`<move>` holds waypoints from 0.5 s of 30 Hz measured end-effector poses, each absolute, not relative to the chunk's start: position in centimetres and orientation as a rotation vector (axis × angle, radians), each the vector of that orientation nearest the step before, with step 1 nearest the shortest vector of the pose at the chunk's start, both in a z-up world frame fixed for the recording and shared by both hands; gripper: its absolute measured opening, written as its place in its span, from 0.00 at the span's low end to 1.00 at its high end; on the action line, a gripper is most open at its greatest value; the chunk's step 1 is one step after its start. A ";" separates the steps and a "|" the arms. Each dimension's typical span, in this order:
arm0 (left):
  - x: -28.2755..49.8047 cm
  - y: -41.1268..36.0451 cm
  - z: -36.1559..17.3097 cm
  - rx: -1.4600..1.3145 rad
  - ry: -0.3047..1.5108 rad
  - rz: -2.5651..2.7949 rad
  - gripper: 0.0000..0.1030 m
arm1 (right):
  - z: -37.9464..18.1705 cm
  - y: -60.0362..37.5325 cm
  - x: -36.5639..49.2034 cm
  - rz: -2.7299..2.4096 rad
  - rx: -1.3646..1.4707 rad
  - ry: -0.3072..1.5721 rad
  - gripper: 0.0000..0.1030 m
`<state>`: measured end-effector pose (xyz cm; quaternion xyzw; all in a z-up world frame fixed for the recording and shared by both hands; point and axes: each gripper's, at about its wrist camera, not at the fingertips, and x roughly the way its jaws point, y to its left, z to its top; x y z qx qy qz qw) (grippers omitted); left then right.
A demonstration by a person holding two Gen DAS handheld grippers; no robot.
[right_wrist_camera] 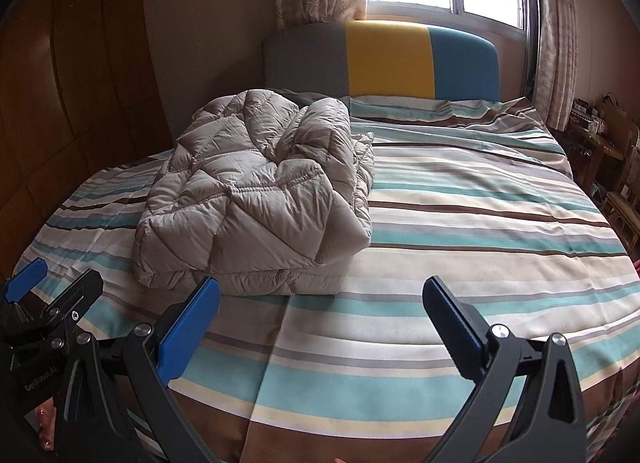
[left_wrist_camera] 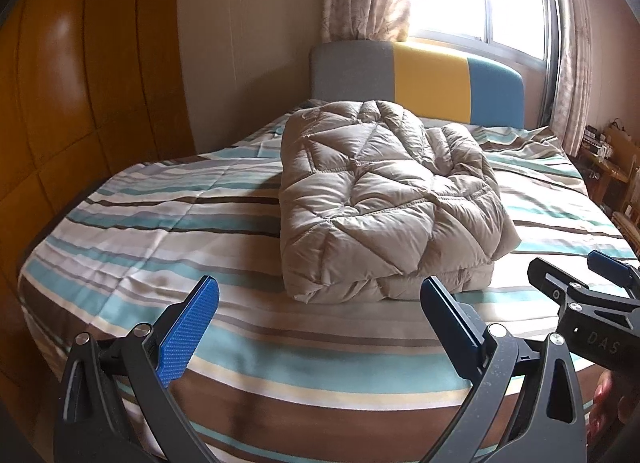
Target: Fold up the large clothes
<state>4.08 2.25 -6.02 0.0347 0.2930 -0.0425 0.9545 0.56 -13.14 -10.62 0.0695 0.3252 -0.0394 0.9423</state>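
While both grippers hang off the near edge of the bed, the quilted beige jacket sits folded in a thick bundle on the striped bedspread, toward the wall side, well short of the headboard. Left gripper: jaws wide apart, nothing between them, aimed at the bundle's near edge. Right gripper: jaws also wide apart, empty, pointing at bare bedspread just right of the jacket. Neither touches the fabric.

Fold looks basically done, judging by the stacked layers. Risks from here: the padding is puffy and slick-looking, so the top layer, already slumped and bulging on the window side, could spring open or slide off if left unpressed. Any re-grip pinching only one layer would peel the stack apart. A push from the near edge could shove the whole bundle along the smooth bedspread. The grippers sit close together, so a clash is possible.
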 end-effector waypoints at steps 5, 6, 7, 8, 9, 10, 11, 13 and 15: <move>4.9 2.1 -6.4 0.069 0.633 -0.069 0.97 | -11.0 -13.5 0.9 -0.082 0.152 0.677 0.98; 5.0 2.1 -6.5 0.070 0.639 -0.064 0.97 | -11.1 -13.5 1.0 -0.085 0.153 0.680 0.98; 5.1 2.1 -6.5 0.069 0.643 -0.060 0.97 | -11.2 -13.7 1.1 -0.087 0.154 0.682 0.98; 5.3 2.1 -6.6 0.067 0.648 -0.057 0.97 | -11.3 -13.7 1.2 -0.088 0.156 0.685 0.98; 5.5 2.1 -6.7 0.064 0.653 -0.053 0.97 | -11.4 -13.8 1.3 -0.089 0.159 0.689 0.98; 5.6 2.2 -6.8 0.061 0.658 -0.048 0.97 | -11.6 -13.9 1.5 -0.092 0.164 0.694 0.98; 5.8 2.3 -7.0 0.057 0.668 -0.044 0.97 | -11.7 -14.1 1.6 -0.092 0.169 0.699 0.98; 6.3 2.4 -7.2 0.048 0.690 -0.050 0.97 | -11.9 -14.2 1.9 -0.095 0.176 0.710 0.98; 6.6 2.4 -7.4 0.042 0.702 -0.047 0.97 | -12.1 -14.4 2.3 -0.099 0.178 0.718 0.98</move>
